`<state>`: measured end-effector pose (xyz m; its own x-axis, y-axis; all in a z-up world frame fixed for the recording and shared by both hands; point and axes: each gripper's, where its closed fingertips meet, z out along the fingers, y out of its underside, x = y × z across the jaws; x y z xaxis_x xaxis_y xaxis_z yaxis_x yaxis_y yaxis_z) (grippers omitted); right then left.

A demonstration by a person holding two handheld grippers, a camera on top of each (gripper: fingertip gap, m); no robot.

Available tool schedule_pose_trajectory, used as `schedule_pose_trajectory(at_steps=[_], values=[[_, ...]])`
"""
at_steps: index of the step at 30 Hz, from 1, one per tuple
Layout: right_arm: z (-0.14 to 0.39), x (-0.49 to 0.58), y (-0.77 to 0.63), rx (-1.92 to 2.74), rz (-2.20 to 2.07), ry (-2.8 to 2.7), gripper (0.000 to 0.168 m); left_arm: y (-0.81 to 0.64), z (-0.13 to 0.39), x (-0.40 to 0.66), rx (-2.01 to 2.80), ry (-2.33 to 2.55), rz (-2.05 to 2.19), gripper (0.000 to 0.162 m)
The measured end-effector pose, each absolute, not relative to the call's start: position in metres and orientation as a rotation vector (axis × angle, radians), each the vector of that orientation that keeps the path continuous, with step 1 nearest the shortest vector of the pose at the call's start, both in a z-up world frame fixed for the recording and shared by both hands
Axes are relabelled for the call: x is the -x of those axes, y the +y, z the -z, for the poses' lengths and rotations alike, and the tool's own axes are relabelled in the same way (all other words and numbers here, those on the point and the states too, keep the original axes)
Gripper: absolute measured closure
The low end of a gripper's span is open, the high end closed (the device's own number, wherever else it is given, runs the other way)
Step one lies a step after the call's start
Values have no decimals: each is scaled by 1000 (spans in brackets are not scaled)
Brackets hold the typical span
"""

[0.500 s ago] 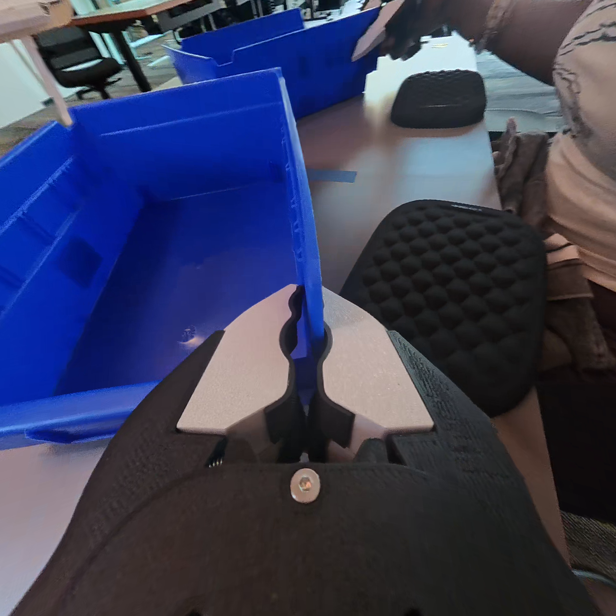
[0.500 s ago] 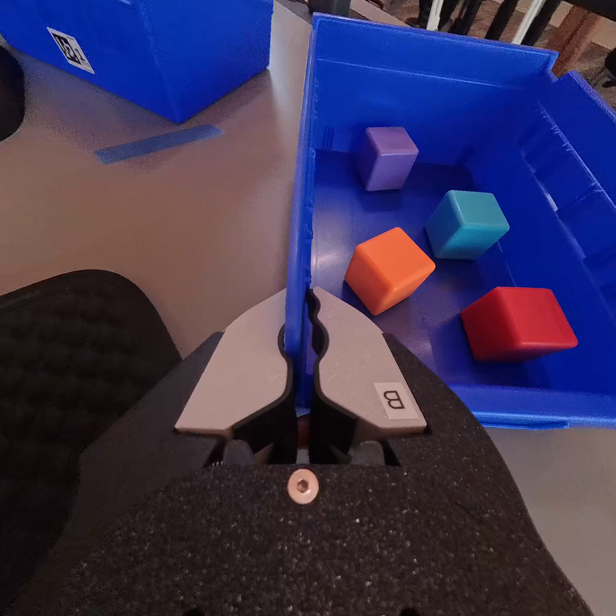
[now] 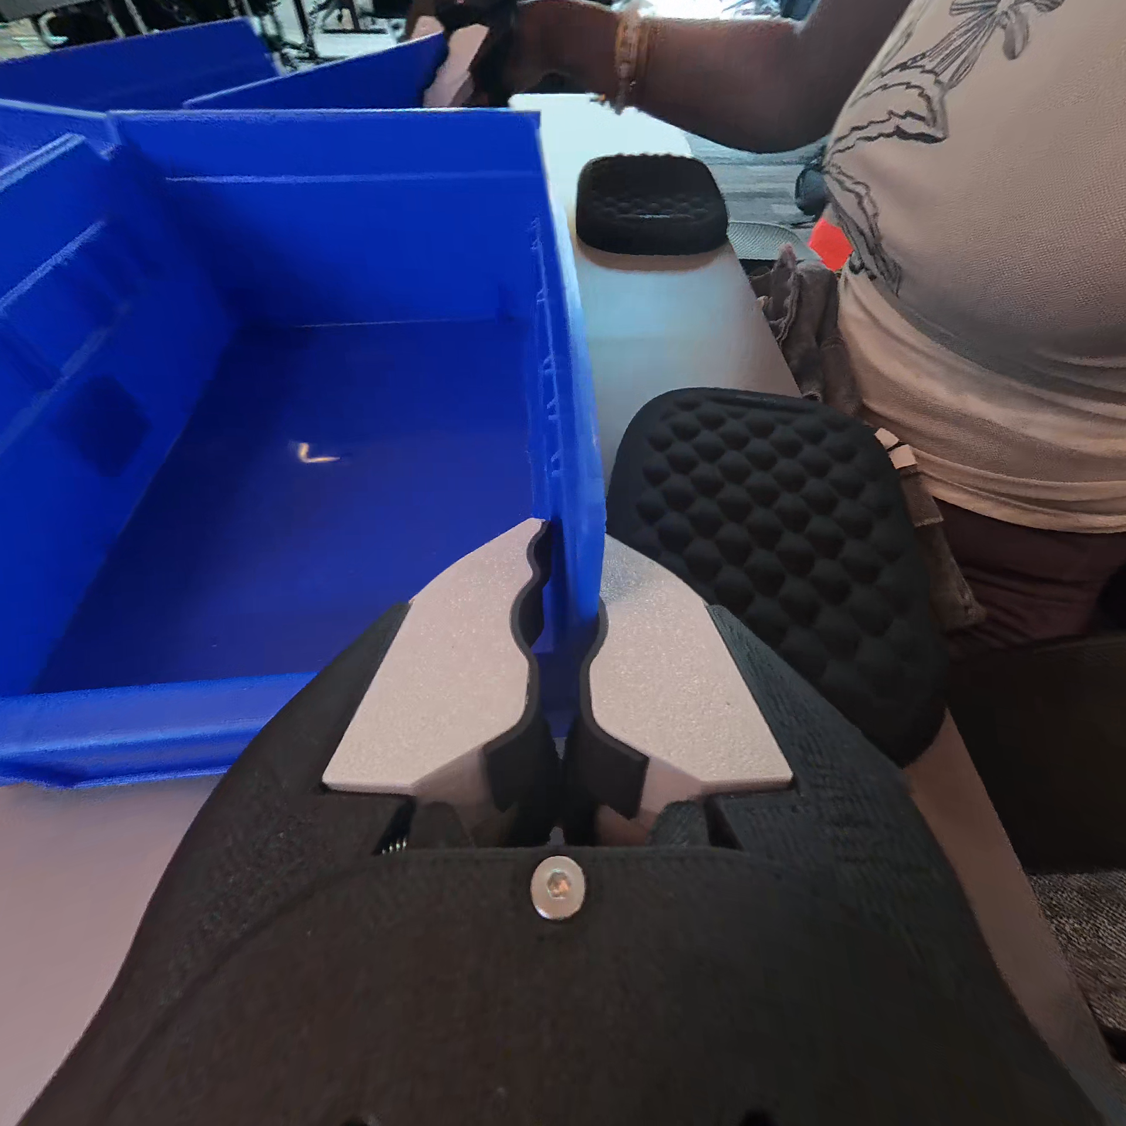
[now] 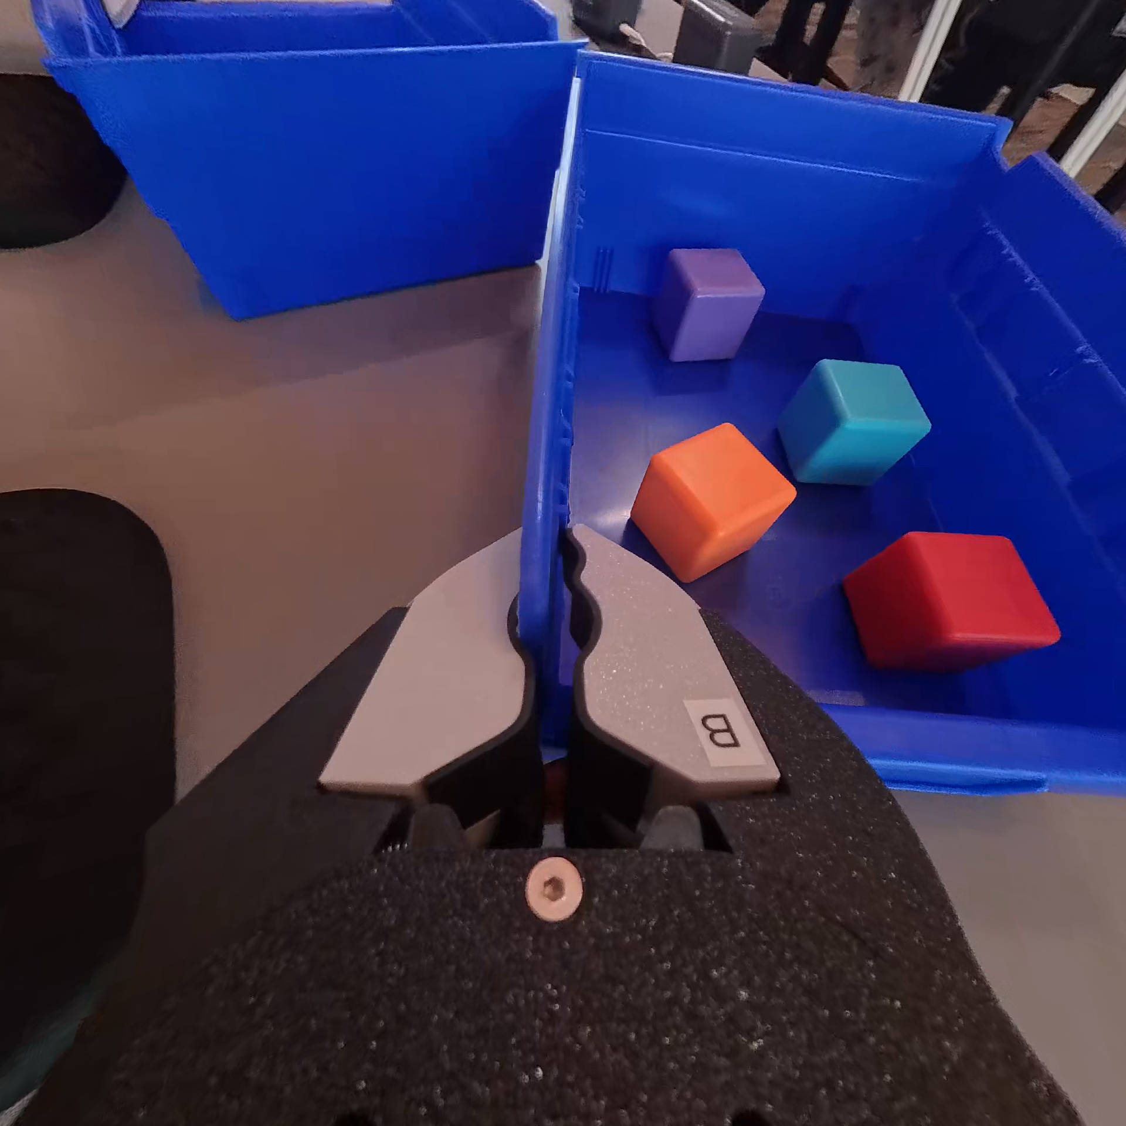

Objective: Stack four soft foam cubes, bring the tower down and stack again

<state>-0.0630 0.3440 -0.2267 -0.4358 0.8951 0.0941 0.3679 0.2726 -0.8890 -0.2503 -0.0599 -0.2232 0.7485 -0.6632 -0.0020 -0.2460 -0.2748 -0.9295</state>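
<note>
Right tongs [image 4: 548,585] are clamped on the left side wall of a blue bin [image 4: 792,146], one finger outside, one inside. Four cubes lie loose on the bin floor, right of and beyond the tongs, none stacked: orange cube [image 4: 710,499] nearest the fingertips, red cube [image 4: 950,600] farther right, teal cube [image 4: 853,420] and purple cube [image 4: 710,304] toward the back wall (all apart from the tongs). Left tongs [image 3: 570,585] are clamped on the right wall of an empty blue bin [image 3: 329,158]. A black dimpled pad [image 3: 786,548] lies just right on the bench [image 3: 658,341].
</note>
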Motion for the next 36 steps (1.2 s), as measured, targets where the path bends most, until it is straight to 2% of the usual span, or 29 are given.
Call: schedule_pose_trajectory(at_steps=[16, 36], values=[[227, 118, 357, 1020, -1168, -2020, 163, -59, 224, 246, 1851, 791, 637, 156], [226, 190, 327, 865, -1239, -2122, 162, -10, 224, 184, 1792, 936, 683, 156]])
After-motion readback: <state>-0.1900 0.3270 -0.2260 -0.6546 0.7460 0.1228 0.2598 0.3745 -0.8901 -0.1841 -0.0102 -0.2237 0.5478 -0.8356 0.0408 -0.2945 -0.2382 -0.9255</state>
